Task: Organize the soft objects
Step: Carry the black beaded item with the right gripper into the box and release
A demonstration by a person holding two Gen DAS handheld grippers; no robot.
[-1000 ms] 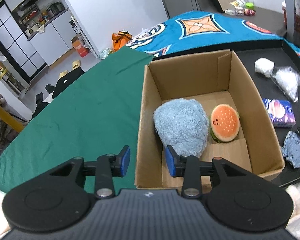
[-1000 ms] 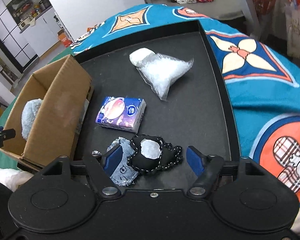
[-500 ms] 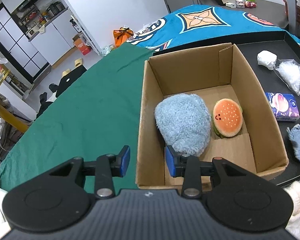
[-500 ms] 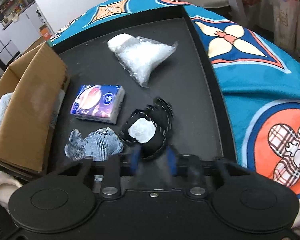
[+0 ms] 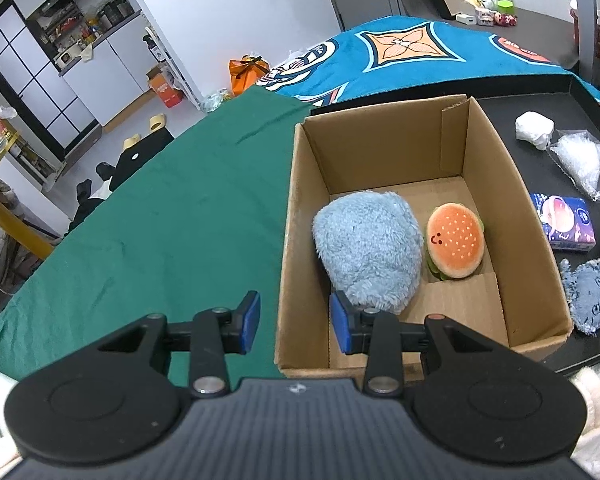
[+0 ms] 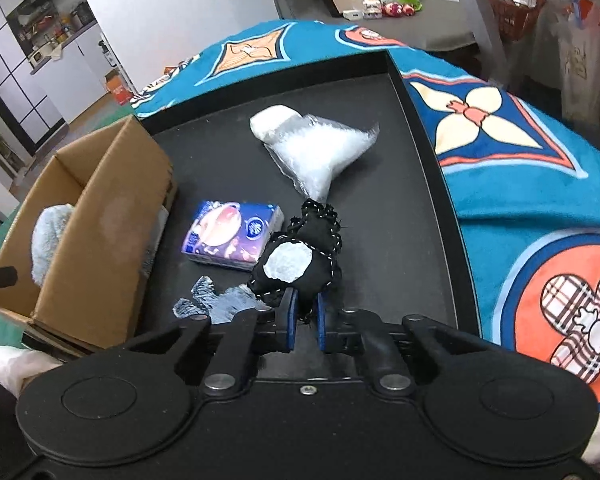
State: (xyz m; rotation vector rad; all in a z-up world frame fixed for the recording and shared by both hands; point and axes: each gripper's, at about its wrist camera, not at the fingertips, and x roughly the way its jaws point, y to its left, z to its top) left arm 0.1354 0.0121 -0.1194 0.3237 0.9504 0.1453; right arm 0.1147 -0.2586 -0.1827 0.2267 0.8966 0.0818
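A cardboard box (image 5: 516,200) holds a fluffy blue plush (image 5: 368,248) and a burger plush (image 5: 454,246). My left gripper (image 5: 294,322) is open and straddles the box's near left wall. My right gripper (image 6: 304,316) is shut on a black stitched plush with a white patch (image 6: 296,264) and holds it lifted above the black tray (image 6: 380,216). A blue denim fabric piece (image 6: 216,304) lies just left of it. A tissue pack (image 6: 232,234) and a clear plastic bag of white stuffing (image 6: 316,148) lie on the tray. The box (image 6: 100,216) also shows in the right wrist view.
The tray has a raised rim (image 6: 428,140) on the right. A teal patterned blanket (image 6: 520,168) lies beyond it. A green cloth (image 5: 160,216) covers the table left of the box. A white bundle (image 5: 534,128) sits at the back of the tray.
My right gripper has closed on the black plush and lifted it off the tray. The denim piece stays on the tray. My left gripper has barely moved.
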